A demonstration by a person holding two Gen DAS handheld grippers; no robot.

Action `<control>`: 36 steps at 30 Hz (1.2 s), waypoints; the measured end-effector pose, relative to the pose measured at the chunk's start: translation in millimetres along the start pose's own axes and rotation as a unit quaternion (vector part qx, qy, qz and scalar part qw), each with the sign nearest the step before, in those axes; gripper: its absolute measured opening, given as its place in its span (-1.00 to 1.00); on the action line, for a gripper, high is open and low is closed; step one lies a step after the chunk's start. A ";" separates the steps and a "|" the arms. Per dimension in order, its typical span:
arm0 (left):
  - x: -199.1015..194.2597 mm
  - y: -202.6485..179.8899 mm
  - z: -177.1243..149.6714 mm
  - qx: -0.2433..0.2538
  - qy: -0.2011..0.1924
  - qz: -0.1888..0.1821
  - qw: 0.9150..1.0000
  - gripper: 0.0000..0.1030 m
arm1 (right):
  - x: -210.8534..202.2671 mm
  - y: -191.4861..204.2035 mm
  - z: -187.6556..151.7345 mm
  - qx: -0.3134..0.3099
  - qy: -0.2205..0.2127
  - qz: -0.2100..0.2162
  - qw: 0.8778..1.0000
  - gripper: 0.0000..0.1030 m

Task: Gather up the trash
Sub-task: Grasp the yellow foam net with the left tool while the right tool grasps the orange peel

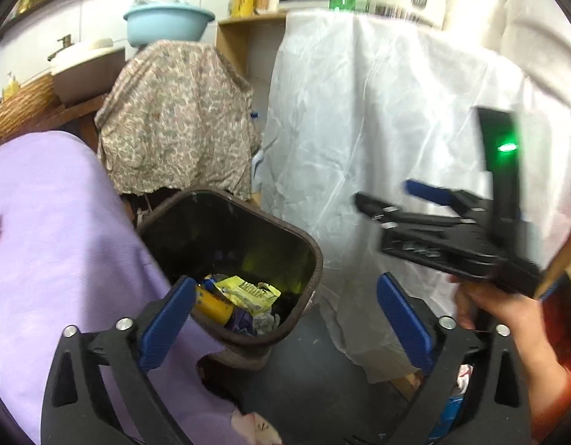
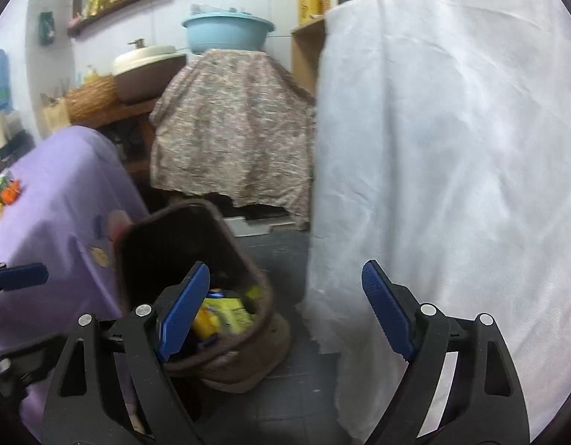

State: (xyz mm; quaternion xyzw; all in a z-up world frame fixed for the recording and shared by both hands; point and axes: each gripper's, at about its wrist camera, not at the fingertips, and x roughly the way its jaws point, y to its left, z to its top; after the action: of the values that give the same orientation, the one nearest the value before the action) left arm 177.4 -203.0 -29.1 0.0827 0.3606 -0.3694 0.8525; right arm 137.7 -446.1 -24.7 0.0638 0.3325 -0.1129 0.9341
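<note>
Trash [image 1: 244,293] in bin [image 1: 315,259] (yellow wrapper)

both wrist views look forward and down past their own blue fingers, from close above the floor. each faces the brown trash bin [image 1: 230,267] [image 2: 191,278] just beyond its left finger; both share the white drape [image 1: 378,129] [image 2: 452,167].

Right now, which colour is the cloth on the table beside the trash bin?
Light purple cloth, beside the brown trash bin; the left wrist view shows it best.
</note>
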 end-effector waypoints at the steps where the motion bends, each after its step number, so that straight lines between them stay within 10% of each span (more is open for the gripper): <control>1: -12.7 4.7 -1.4 -0.003 -0.007 -0.002 1.000 0.89 | -0.4 8.5 3.4 -0.007 0.002 0.014 1.000 0.63; 16: -123.2 152.2 -44.1 -0.088 0.007 0.197 0.976 0.89 | -6.8 225.0 37.1 -0.168 0.048 0.269 0.947 0.65; 21: -145.1 214.6 -58.4 -0.143 0.001 0.235 0.962 0.89 | -9.4 279.4 50.4 -0.200 0.050 0.287 0.935 0.65; 27: -124.0 233.2 -39.5 -0.084 0.013 0.275 0.958 0.82 | -5.2 313.9 52.4 -0.216 0.061 0.288 0.931 0.65; 36: -88.0 243.3 -36.5 -0.048 0.064 0.271 0.959 -0.05 | 14.4 322.8 65.9 -0.217 0.063 0.259 0.939 0.65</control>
State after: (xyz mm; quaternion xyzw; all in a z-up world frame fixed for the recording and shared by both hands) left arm 283.8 35.6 -26.6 0.1600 0.3953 -0.1005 0.8989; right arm 270.3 -149.4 31.1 -0.0498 0.3788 0.2125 0.8994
